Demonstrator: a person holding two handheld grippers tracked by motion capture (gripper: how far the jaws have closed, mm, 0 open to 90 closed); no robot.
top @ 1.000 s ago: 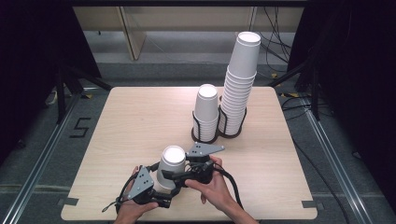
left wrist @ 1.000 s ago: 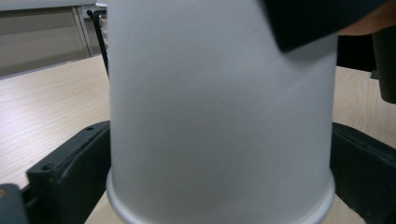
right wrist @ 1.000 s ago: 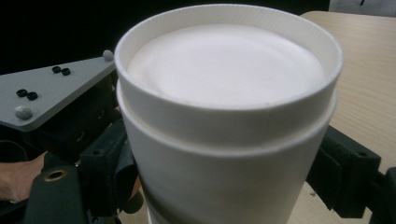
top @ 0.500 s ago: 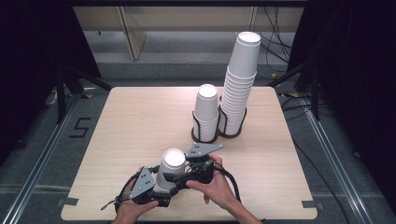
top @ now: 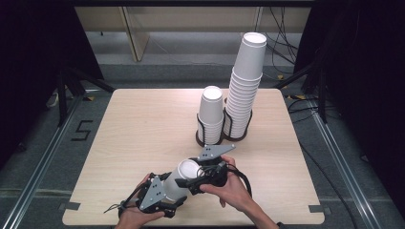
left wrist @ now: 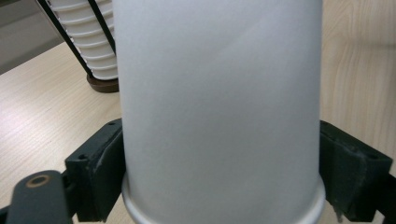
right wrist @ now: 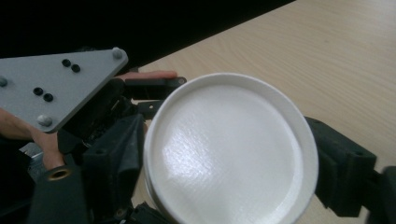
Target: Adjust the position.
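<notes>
Looks like a two-handed hold on a single paper cup [top: 177,185], well in front of the cup holder [top: 210,139] and near the front edge of the worktop [top: 143,129]. Lies tilted, flat white base turned up and toward the holder, rolled rim toward the person.

Left gripper [left wrist: 219,177]: jaws just closed in, now pressing on the cup's wall from both sides, close above the rim. Seen in the left gripper view as black pads flush against the white paper, nothing else between them.

Right gripper [right wrist: 229,158]: jaws set either side of the cup's base end and gripping it, pads against the edge of the round bottom. Comes at the cup from the holder's side, opposite the left gripper.

Back at the holder, two stacks of upturned cups – a short stack [top: 211,112] and, just beside it, a tall stack [top: 243,90].

Judged as a handover or a pull-apart between the two hands, with both grips now on. A faint second edge at the lower left of the cup in the right gripper view hints at two nested cups; cannot tell for sure.

Next, likely: ease one grip or draw the hands apart along the cup's axis. Calls for a light squeeze – thin paper walls dent readily – and a straight pull with no twisting. For a return to the holder, keep the base up and line the mouth over the chosen stack before lowering.
</notes>
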